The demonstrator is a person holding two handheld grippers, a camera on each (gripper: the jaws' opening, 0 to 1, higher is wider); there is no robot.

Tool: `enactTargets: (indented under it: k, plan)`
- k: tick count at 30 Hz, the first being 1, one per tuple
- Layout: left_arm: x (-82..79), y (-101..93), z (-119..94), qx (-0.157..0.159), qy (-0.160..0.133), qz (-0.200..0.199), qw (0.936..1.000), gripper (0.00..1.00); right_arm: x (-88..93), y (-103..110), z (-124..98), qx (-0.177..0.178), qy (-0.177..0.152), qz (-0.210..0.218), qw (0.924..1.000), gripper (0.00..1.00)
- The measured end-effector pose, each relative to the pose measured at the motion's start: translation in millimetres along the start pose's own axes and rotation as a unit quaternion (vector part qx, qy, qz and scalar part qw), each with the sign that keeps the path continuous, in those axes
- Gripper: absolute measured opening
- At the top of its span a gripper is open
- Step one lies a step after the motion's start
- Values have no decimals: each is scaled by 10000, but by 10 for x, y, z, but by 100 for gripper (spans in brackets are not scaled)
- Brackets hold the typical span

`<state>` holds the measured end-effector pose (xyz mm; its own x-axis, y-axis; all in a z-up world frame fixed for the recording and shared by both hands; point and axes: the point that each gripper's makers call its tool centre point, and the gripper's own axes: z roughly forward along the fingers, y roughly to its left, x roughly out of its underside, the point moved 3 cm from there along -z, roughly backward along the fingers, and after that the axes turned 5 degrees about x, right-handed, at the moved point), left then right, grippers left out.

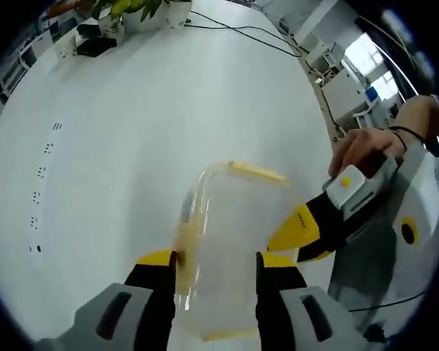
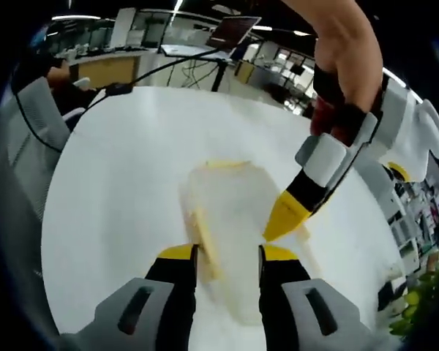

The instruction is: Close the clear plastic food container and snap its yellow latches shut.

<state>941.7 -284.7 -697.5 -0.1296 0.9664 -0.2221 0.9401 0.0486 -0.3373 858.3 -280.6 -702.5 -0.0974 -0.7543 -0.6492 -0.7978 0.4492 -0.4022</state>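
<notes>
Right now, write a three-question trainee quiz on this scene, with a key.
1. True or false: the clear container sits on a white table.
2. What colour are the latches on the container?
A. Yellow
B. Blue
C. Red
3. Fill in: in the right gripper view, the left gripper reaches in from the ____ of the picture.

Key:
1. True.
2. A.
3. Right, its yellow tips by the container. In the left gripper view, the right gripper enters from the right too.
</notes>
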Motion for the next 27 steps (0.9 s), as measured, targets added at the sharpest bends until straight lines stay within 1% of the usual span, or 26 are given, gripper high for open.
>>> enactTargets:
  k: [7,9,13,17,19,25,27]
  plan:
    - [-14,-13,12,102,105,15,9999,40,4,-2,-6,28,-19,-14,10000,29]
    - [5,34,16,138,140,4,9998,40,8,-1,-4,48,-24,-23,10000,29]
    - [-1,25,26,190,225,13,9996,39,19,4,-2,99,1,-108,9999,29]
    - [-18,23,34,235,255,-26,9994,39,19,-3,-1,128,19,-94,9999,29]
    - [-14,58,38,251,277,-22,9993,39,19,-5,0,137,37,-116,9998,29]
    - [-23,8,54,318,236,-76,9992,38,18,-10,5,147,60,-139,9998,28]
    - [-3,54,62,392,202,-120,9990,38,22,-6,11,145,60,-215,9996,28]
